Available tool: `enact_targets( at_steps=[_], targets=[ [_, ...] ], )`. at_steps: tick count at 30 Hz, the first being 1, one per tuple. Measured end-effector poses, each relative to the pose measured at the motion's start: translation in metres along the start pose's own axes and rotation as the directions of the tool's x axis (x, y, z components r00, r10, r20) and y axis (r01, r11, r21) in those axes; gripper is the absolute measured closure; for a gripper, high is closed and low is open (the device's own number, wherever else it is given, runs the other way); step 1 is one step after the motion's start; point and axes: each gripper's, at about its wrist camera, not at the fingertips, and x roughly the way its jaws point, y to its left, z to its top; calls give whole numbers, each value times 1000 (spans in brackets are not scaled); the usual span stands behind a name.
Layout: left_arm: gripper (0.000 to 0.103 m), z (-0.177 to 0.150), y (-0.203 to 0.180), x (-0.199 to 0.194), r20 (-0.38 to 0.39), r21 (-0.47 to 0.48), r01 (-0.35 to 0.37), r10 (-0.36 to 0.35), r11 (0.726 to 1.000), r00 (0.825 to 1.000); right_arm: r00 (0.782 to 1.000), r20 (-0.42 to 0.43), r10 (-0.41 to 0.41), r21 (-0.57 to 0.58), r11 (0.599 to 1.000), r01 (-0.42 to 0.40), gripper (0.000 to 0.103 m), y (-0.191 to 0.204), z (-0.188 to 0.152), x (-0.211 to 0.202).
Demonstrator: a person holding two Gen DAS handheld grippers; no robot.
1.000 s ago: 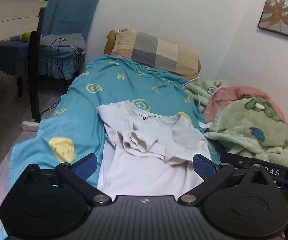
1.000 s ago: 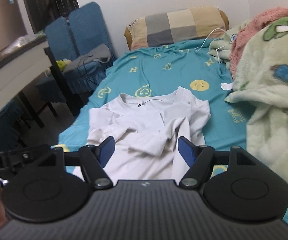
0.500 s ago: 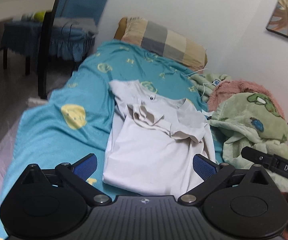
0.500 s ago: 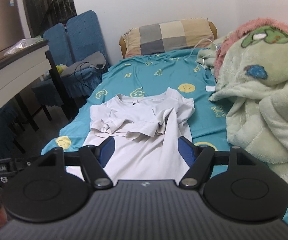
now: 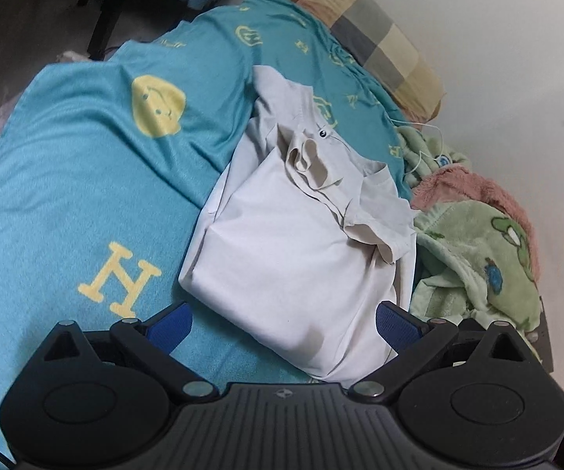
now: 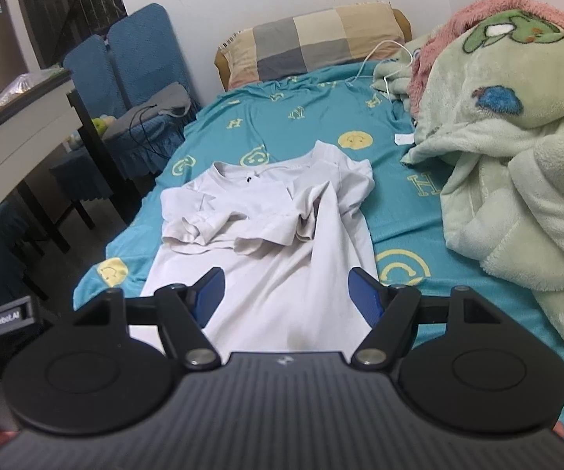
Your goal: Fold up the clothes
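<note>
Since a second ago the left gripper (image 5: 283, 323) has dropped lower and rolled, so the bed now slants across its view; its blue fingers (image 5: 170, 323) stand wide apart, released, straddling the near hem of the white T-shirt (image 5: 293, 243) and gripping nothing. Beside it, the right gripper (image 6: 286, 295) hangs over the same hem, jaws spread wide and empty, the cloth showing between its pads. That shirt lies flat on the teal bedsheet (image 6: 399, 211), both sleeves folded in across the chest, collar at the far end. To the right, a heaped green fleece blanket (image 6: 516, 156) sits just beside the shirt, a pink one (image 6: 473, 15) behind it. Farther off, a checked pillow (image 6: 313, 39) leans at the wall, and blue chairs (image 6: 133, 58) stand far left.
</note>
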Motion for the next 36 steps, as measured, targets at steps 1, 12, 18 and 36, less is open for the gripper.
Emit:
enact_targets(
  at_steps=[1, 12, 18, 36],
  targets=[
    [2, 0, 2, 2, -2, -16, 5, -5, 1000, 1000, 1000, -4, -1, 3, 1000, 1, 31, 0, 0, 0],
    [15, 1, 22, 31, -19, -187, 16, -20, 982, 1000, 994, -70, 78, 273, 960, -57, 31, -41, 1, 5],
    [28, 4, 29, 43, -1, -255, 59, -62, 965, 998, 968, -94, 233, 447, 878, -168, 30, -54, -6, 11],
    [96, 15, 15, 16, 169, -165, 95, -67, 982, 983, 818, -156, 554, 891, 436, -125, 31, -64, -83, 88]
  ],
)
